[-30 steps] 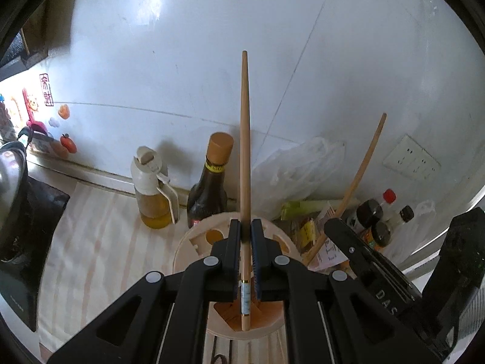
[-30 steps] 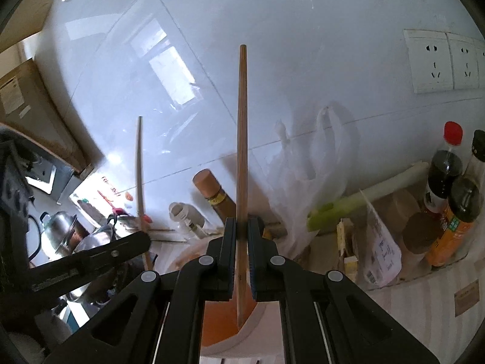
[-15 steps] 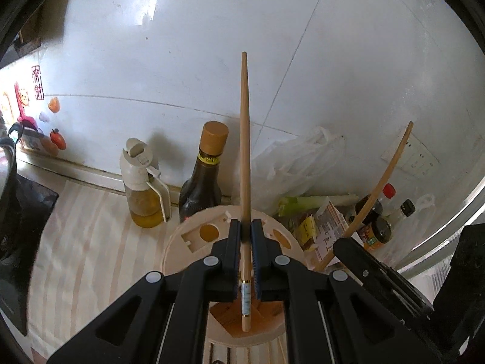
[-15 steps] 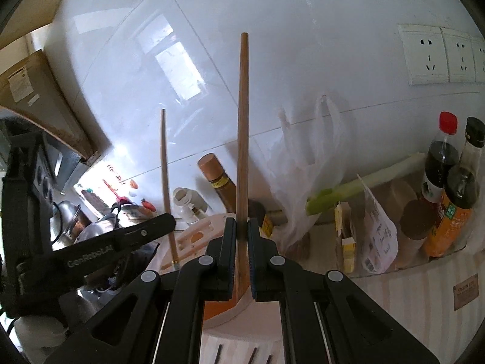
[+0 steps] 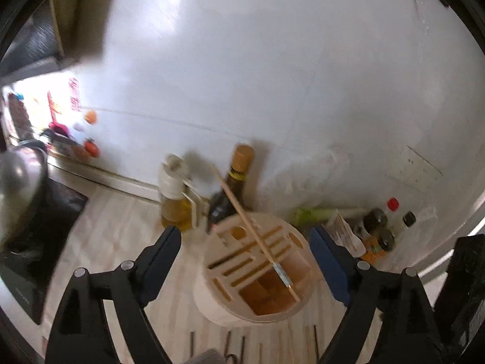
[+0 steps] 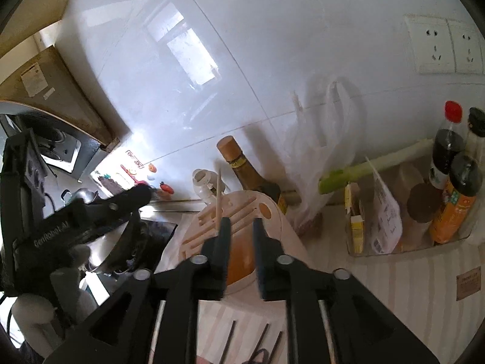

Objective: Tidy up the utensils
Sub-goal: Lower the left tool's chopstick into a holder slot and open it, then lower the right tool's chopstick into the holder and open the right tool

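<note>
A round wooden utensil holder [image 5: 218,300] with slots and an orange-lined compartment stands on the striped cloth. One wooden chopstick [image 5: 251,230] lies slanted across its top, free of any grip. My left gripper [image 5: 244,233] is above the holder, jaws opening wide, pads clear of the chopstick. My right gripper [image 6: 241,224] is over the same holder [image 6: 279,212], jaws opening with nothing between them. A thin chopstick [image 6: 218,194] shows just beyond its left finger. The left gripper [image 6: 91,218] appears at the left of the right wrist view.
Behind the holder stand an oil jug [image 5: 175,200] and a dark sauce bottle [image 5: 233,194], beside a plastic bag [image 6: 321,139] and a leek [image 6: 363,170]. Sauce bottles [image 6: 454,188] crowd the right. A pot [image 5: 18,176] sits left. Dark utensils [image 6: 263,336] lie on the near cloth.
Both grippers have opened. The left chopstick dropped from upright to lie slanted across the holder. The right chopstick is gone from between the right jaws.
</note>
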Available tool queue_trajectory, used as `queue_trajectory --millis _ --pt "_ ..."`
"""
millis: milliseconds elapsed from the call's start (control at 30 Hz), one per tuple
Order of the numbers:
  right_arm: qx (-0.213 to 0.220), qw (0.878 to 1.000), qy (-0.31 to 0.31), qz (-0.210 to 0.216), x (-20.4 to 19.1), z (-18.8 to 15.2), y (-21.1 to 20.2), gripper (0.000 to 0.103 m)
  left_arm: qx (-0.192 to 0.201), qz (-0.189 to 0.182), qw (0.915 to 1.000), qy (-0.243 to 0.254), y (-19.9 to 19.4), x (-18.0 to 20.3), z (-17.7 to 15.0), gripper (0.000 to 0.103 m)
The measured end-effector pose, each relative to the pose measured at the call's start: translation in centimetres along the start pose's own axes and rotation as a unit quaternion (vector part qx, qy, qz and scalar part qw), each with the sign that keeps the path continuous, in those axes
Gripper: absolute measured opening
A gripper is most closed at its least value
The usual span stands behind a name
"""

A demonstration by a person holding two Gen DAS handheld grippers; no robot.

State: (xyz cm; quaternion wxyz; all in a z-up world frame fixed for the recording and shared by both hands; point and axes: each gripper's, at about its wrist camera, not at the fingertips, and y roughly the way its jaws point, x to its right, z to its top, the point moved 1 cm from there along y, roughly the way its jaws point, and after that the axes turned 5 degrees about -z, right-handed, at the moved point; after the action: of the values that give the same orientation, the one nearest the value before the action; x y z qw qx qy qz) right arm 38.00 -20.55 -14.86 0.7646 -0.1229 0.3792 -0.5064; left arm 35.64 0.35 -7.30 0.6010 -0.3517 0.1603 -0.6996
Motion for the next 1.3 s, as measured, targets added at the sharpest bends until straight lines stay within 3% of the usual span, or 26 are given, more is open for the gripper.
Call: queue_trajectory --millis 33,67,133,233,433,567,700,767,833,867,1000,1033,1200,1300 --pt "0.0 1.0 0.0 0.0 0.0 0.0 -0.4 0.037 0.005 0.01 0.9999 0.002 -0.5 -0.2 0.1 0.1" --pt "0.0 1.0 0.001 0.001 -0.1 0.1 -0.8 0.041 0.007 0.014 0.9999 0.004 -0.8 -0.4 0.1 0.103" --pt "-0.002 1.0 -0.001 -0.008 -0.2 0.3 -1.4 0.062 0.012 0.034 0.9992 0.014 -1.4 -0.7 0.0 0.103" --pt "-0.002 0.999 -0.017 -0.029 -1.0 0.4 -2.4 0.082 0.009 0.057 0.998 0.026 -1.9 -1.1 -0.4 0.103" --pt "-0.019 0.997 -0.031 -0.069 -1.9 1.0 -3.8 0.093 -0.005 0.084 0.9962 0.023 -3.0 -1.7 -1.4 0.103" --pt "-0.051 0.994 -0.011 -0.1 -1.3 0.8 -4.7 0.093 -0.042 0.102 0.9935 0.026 -3.2 -2.3 -3.0 0.103" --pt "-0.118 0.991 0.006 -0.065 -1.6 1.5 -3.9 0.092 -0.117 0.117 0.9861 -0.006 -1.5 -3.9 -3.7 0.103" --pt "-0.15 0.988 0.004 -0.046 -2.3 2.4 -2.8 0.083 -0.147 0.117 0.9818 -0.03 -0.2 -5.1 -2.9 0.103" --pt "-0.198 0.98 -0.004 -0.028 -3.3 3.7 -0.9 0.064 -0.159 0.134 0.9777 -0.029 0.8 -5.7 -2.0 0.103" --pt "-0.216 0.976 -0.014 -0.026 -4.0 4.5 0.4 0.059 -0.164 0.144 0.9755 -0.027 1.5 -6.0 -1.3 0.103" --pt "-0.268 0.96 -0.057 -0.052 -6.0 6.4 5.2 0.055 -0.191 0.162 0.9676 -0.031 4.1 -7.8 0.0 0.103" --pt "-0.287 0.954 -0.069 -0.059 -6.6 6.7 7.1 0.046 -0.198 0.165 0.9655 -0.034 4.7 -8.3 0.2 0.103" --pt "-0.335 0.931 -0.111 -0.089 -8.2 6.9 12.9 0.031 -0.225 0.175 0.9574 -0.044 7.1 -10.3 0.1 0.103" --pt "-0.35 0.922 -0.131 -0.104 -9.1 6.6 15.4 0.03 -0.233 0.178 0.9549 -0.046 7.8 -11.0 -0.2 0.103"
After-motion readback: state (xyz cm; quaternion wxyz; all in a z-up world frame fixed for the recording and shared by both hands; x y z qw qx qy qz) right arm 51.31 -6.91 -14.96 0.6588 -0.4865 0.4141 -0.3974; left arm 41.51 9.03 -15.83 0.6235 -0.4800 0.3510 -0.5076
